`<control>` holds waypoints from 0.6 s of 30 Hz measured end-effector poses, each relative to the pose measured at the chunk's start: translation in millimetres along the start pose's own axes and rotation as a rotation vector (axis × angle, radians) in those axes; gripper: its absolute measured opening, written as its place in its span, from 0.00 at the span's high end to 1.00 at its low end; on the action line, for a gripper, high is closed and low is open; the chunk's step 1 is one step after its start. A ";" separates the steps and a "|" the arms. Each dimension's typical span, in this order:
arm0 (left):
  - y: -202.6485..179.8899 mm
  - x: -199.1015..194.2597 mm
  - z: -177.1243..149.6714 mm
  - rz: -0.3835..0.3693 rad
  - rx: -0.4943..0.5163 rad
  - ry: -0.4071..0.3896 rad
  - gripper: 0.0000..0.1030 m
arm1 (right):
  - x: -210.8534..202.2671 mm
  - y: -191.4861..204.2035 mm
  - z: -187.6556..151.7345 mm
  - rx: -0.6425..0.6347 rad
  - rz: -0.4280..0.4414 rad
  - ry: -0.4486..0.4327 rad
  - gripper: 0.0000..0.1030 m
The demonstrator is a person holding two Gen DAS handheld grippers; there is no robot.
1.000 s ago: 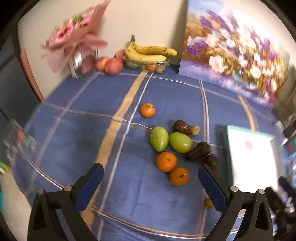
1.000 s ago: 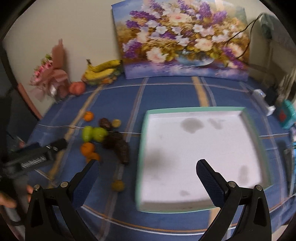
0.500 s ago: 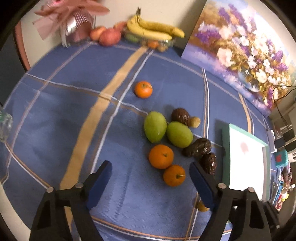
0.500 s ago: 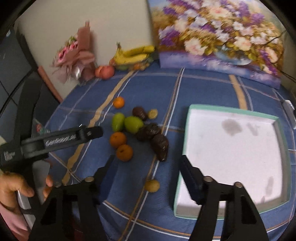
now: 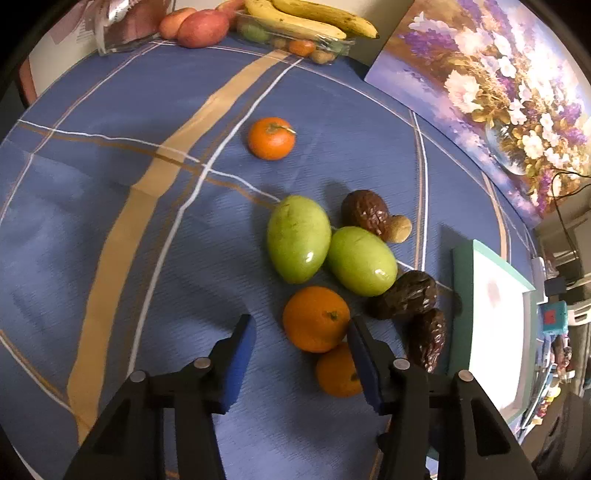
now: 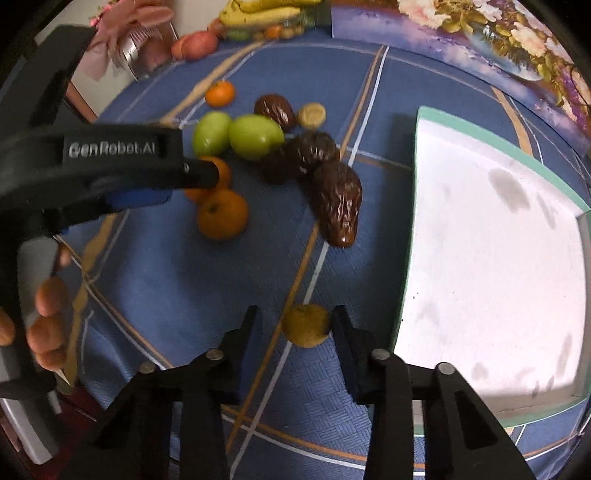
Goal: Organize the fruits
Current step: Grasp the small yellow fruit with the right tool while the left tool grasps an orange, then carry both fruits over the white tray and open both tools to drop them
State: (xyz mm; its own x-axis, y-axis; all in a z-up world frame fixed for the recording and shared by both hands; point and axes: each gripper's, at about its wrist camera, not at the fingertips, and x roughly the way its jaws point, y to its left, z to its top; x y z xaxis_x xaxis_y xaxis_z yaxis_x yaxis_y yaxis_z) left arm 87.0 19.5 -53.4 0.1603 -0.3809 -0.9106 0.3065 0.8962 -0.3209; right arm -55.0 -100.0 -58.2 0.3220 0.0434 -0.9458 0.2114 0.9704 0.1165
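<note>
In the left wrist view, my left gripper points down at the blue cloth with its jaws closing. An orange sits between the fingers, close to the right one, with a gap on its left. A second orange lies partly behind that finger. In the right wrist view, my right gripper is also closing, around a small yellow fruit that the pads do not press. The white tray with a teal rim lies just to its right.
Two green mangoes, three dark brown fruits and a small tan fruit crowd behind the oranges. A lone orange lies farther back. Bananas, apples and a flower painting line the wall.
Both grippers have dropped toward the cloth and tipped downward, and their jaws have narrowed. The left now straddles the near orange, the right the small yellow fruit.
</note>
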 end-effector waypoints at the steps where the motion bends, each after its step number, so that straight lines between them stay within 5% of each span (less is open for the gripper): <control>1: -1.4 0.8 0.7 -0.013 0.004 -0.001 0.55 | 1.3 0.1 -0.8 -0.003 -0.008 0.003 0.69; 10: -5.7 -5.7 5.1 -0.034 -0.002 -0.016 0.64 | 3.9 -0.6 -0.1 -0.003 -0.007 -0.011 0.73; 18: -23.6 -42.5 2.2 -0.068 0.009 -0.093 0.64 | -36.8 -14.9 4.6 0.035 0.010 -0.135 0.73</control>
State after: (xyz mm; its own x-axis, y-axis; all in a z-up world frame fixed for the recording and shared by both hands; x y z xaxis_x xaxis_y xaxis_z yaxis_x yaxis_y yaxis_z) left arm 75.0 14.1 -6.5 0.2254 -0.4605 -0.8586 0.3280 0.8657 -0.3782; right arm -65.8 -117.2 -23.7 0.4452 0.0186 -0.8953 0.2390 0.9611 0.1388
